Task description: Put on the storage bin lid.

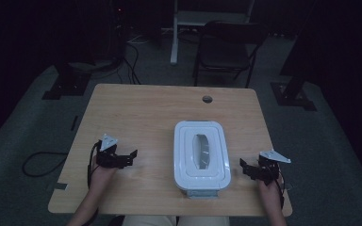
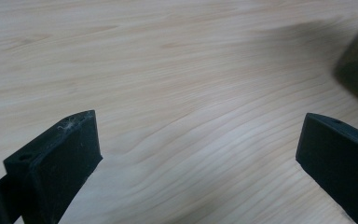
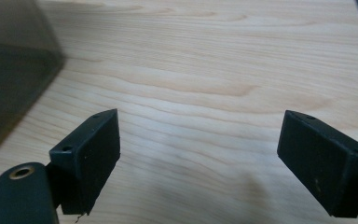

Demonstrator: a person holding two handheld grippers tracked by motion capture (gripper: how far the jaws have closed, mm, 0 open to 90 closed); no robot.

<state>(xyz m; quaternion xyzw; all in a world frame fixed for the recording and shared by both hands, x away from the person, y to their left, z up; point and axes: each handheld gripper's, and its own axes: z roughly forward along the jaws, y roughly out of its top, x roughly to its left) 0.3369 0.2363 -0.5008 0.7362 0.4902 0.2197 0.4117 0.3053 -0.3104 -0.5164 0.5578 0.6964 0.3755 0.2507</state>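
Your white box (image 1: 201, 157) sits on the worktop (image 1: 146, 113) between both tongs, long axis running away from you; the right tongs (image 1: 245, 165) are slightly nearer than the left tongs (image 1: 131, 156), both spread empty.

Black left claw (image 1: 131, 155), black right claw (image 1: 243, 165); grey three-cornered plates, trailing cables

A folding chair (image 1: 226, 49) is standing on the grey floor (image 1: 311, 132) beyond the far edge of the wooden table (image 1: 136, 108), just right of a white stand leg (image 1: 173, 37). A round cable hole (image 1: 207, 99) is sitting near the table's far edge, right of its middle. Black cables (image 1: 132, 66) are trailing over the floor past the far left corner, and another cable loop (image 1: 40, 162) is lying beside the left edge
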